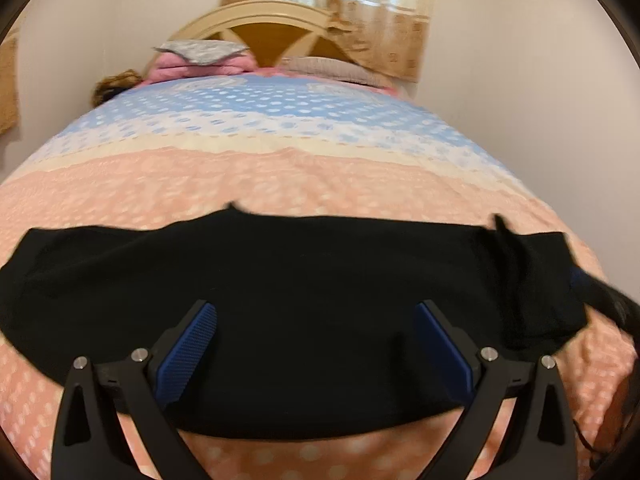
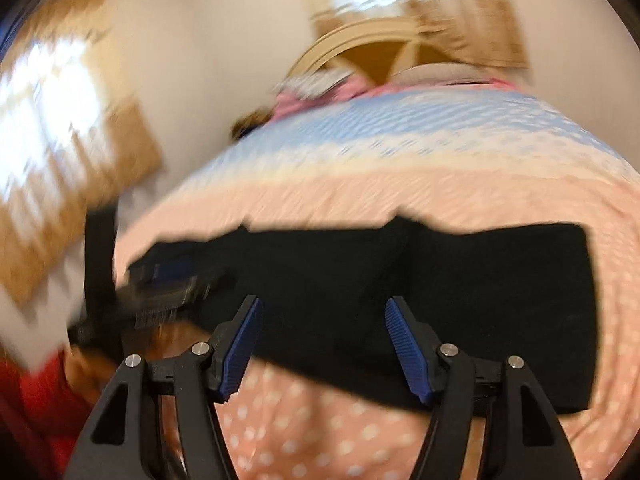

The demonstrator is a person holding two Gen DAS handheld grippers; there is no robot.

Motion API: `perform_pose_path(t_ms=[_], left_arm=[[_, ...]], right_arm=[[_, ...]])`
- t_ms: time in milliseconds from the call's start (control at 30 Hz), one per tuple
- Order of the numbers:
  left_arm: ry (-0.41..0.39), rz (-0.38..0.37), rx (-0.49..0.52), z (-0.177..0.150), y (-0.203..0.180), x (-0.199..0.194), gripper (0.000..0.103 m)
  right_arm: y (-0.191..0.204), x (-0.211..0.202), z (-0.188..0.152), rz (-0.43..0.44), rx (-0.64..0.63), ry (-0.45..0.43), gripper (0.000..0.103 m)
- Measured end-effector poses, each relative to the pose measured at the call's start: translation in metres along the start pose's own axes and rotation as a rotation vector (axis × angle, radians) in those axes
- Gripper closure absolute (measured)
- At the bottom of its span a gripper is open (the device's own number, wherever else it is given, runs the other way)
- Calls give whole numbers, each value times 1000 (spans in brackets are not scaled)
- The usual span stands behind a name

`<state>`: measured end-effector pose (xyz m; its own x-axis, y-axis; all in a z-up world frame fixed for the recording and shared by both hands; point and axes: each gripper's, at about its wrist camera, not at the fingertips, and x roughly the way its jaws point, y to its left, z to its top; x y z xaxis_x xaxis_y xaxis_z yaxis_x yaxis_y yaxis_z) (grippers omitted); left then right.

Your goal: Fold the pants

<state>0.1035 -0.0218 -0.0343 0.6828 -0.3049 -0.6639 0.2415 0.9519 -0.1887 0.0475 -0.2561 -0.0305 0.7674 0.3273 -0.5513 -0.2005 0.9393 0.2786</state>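
Black pants (image 1: 304, 264) lie flat across the pink dotted bedspread (image 1: 320, 176), folded into a wide band. My left gripper (image 1: 316, 312) hovers over their near edge, open wide, with nothing between its blue pads (image 1: 188, 352). In the right wrist view the pants (image 2: 500, 280) stretch from left to right, and my right gripper (image 2: 324, 302) is open above their near edge, its pads (image 2: 404, 344) clear of the cloth. The left gripper (image 2: 172, 276) shows as a dark blur at the pants' left end. The right gripper shows only as a dark blur at the pants' right end (image 1: 600, 300).
The bed fills both views, its cover blue at the far end. Pillows (image 1: 200, 60) and a wooden headboard (image 1: 272, 36) stand at the back below a curtain (image 1: 360, 12). White walls close both sides. A red sleeve (image 2: 36, 400) is at the lower left.
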Motion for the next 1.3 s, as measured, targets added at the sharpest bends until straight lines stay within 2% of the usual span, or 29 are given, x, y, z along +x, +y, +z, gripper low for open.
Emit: perform_pose_path(t_ms=[33, 100, 167, 200, 267, 433, 533, 567, 600, 633, 733, 800, 867, 967, 1000, 1100, 1133, 1200, 1300], left_arm=[[2, -35, 12, 3, -5, 0, 2], [4, -156, 69, 9, -27, -1, 2], [14, -239, 107, 12, -46, 3, 2], [21, -291, 124, 15, -58, 9, 2], [43, -335, 134, 20, -76, 23, 3], [162, -407, 61, 24, -102, 67, 3], [147, -399, 32, 25, -109, 69, 4], [146, -411, 15, 26, -109, 68, 16], [148, -432, -5, 26, -110, 66, 34], [156, -449, -17, 27, -112, 66, 39], [161, -458, -17, 25, -115, 67, 45], [147, -446, 11, 21, -120, 65, 62], [146, -443, 8, 21, -119, 67, 71], [162, -446, -62, 20, -110, 70, 73], [173, -432, -89, 19, -106, 72, 69], [198, -447, -186, 18, -98, 79, 69], [200, -444, -193, 19, -99, 79, 70], [179, -446, -156, 20, -105, 74, 91], [106, -436, -102, 22, -112, 59, 91]], right_arm=[[-10, -3, 5, -67, 32, -19, 37], [-32, -9, 11, -172, 102, -44, 39], [-51, -15, 11, -223, 172, -58, 55], [-62, -18, 10, -259, 207, -66, 57], [-78, -26, 5, -341, 251, -97, 58], [-95, -17, -15, -358, 282, -62, 57], [-106, -16, -22, -331, 323, -40, 57], [-108, -19, -23, -326, 325, -44, 57], [-108, -19, -23, -322, 323, -47, 57], [-107, -19, -25, -323, 322, -49, 57], [-104, -16, -27, -341, 302, -46, 57], [-102, -14, -24, -350, 292, -44, 57], [-104, -15, -25, -344, 300, -47, 57], [-110, -16, -24, -319, 331, -56, 57], [-113, -17, -25, -307, 345, -60, 57], [-117, -18, -25, -288, 368, -62, 57], [-117, -18, -25, -288, 369, -62, 57], [-117, -19, -25, -290, 365, -64, 57], [-118, -24, -24, -280, 379, -92, 57]])
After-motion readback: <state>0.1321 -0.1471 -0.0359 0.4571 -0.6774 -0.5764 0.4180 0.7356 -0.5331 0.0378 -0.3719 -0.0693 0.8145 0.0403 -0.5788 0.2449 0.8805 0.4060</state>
